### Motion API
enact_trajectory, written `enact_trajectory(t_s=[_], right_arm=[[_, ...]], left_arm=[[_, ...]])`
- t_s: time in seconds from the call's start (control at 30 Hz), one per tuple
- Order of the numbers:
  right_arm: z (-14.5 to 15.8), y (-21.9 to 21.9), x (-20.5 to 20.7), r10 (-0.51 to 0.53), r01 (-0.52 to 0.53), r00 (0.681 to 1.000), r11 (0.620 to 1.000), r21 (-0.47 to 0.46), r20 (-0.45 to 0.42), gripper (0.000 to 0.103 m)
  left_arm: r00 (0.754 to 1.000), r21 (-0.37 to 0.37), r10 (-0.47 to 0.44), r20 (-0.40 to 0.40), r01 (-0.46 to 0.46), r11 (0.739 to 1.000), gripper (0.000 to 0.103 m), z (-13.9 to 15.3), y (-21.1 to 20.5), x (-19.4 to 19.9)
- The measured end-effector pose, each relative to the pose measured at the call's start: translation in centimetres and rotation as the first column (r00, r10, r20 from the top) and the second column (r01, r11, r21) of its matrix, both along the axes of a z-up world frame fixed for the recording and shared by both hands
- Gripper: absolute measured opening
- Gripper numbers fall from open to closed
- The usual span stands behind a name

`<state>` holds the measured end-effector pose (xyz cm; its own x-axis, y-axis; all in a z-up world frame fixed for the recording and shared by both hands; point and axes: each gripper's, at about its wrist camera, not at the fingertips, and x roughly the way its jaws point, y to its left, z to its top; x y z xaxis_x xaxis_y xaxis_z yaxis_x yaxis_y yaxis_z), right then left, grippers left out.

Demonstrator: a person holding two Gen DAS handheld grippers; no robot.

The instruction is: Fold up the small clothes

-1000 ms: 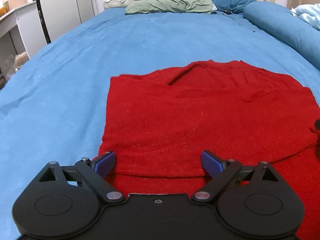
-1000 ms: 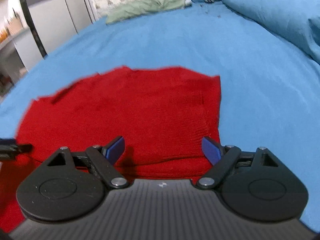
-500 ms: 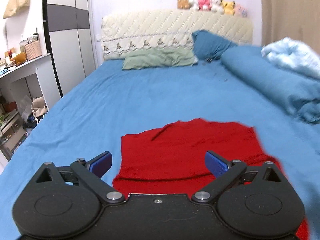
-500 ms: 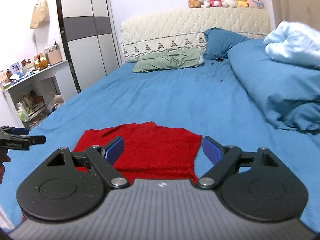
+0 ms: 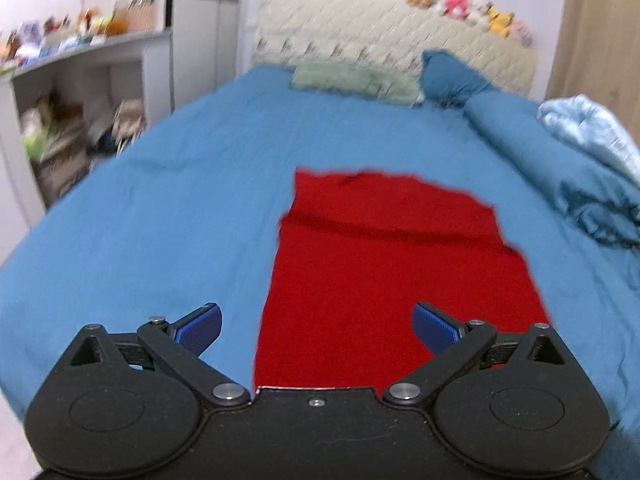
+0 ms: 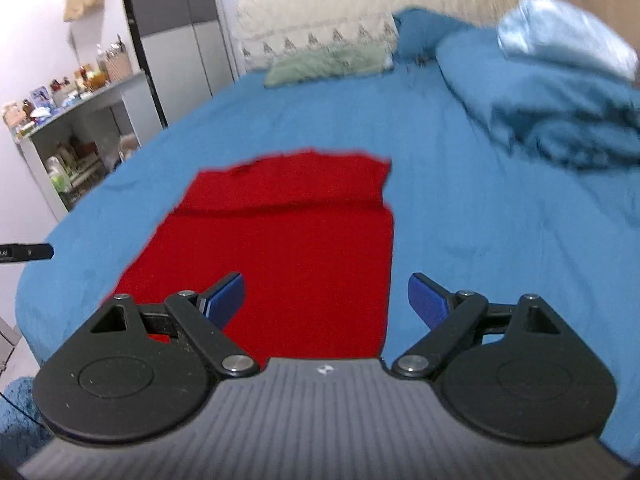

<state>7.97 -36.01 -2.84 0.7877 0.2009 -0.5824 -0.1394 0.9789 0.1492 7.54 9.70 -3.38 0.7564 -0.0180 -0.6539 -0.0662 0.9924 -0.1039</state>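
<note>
While the red garment (image 5: 400,264) lies flat on the bed (image 5: 168,216), folded, both the left hand-held gripper (image 5: 316,326) and right hand-held gripper (image 6: 326,300) hover above its near edge, jaws spread wide, holding nothing.

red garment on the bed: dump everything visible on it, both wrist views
The red garment looks like a plain knit, with no print visible. It lies flat on the blue bedsheet as a tall rectangle, with a fold ridge across its far part where a layer overlaps. The far edge is slightly uneven. Nothing grips it: the left hand-held gripper and right hand-held gripper are open above its near end. The near edge is hidden behind them.
</note>
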Motion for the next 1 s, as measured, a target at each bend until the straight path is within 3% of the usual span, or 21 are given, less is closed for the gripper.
enact_trajectory(t_s=[0.17,0.27,0.37,0.5,0.73,0.97,1.0], right_arm=[[-6.6,1.2,-0.6,-0.053,0.054,0.997,0.999,0.003,-0.063,0.101],[-9.9,1.6,-0.7,-0.114,0.114,0.988,0.993,-0.010,-0.100,0.098],[-12.3,2.2,-0.5,-0.163,0.159,0.976,0.986,-0.042,-0.142,0.083],[-14.8,2.7,-0.3,-0.170,0.164,0.967,0.985,-0.043,-0.190,0.073],[-15.2,2.6,-0.3,-0.155,0.154,0.970,0.988,-0.019,-0.187,0.069],[-15.3,3.3,0.4,-0.128,0.125,0.973,0.992,-0.027,-0.190,0.069],[-15.3,3.3,0.6,-0.127,0.123,0.974,0.992,-0.028,-0.189,0.065]], left_arm=[[0.999,0.020,0.028,-0.042,-0.027,0.999,0.099,-5.9,1.1,-0.7],[0.995,-0.057,0.033,-0.092,-0.038,0.998,0.085,-9.1,2.3,0.0],[0.991,-0.112,0.037,-0.128,-0.051,0.992,0.074,-11.6,2.9,0.5],[0.992,-0.064,0.018,-0.129,-0.026,0.998,0.067,-13.0,2.3,0.5],[0.994,-0.026,0.003,-0.107,-0.006,1.000,0.063,-13.7,2.1,0.1],[0.995,-0.016,-0.011,-0.101,0.010,1.000,0.047,-13.6,1.5,0.4],[0.995,-0.013,-0.016,-0.101,0.014,1.000,0.045,-13.5,1.4,0.4]])
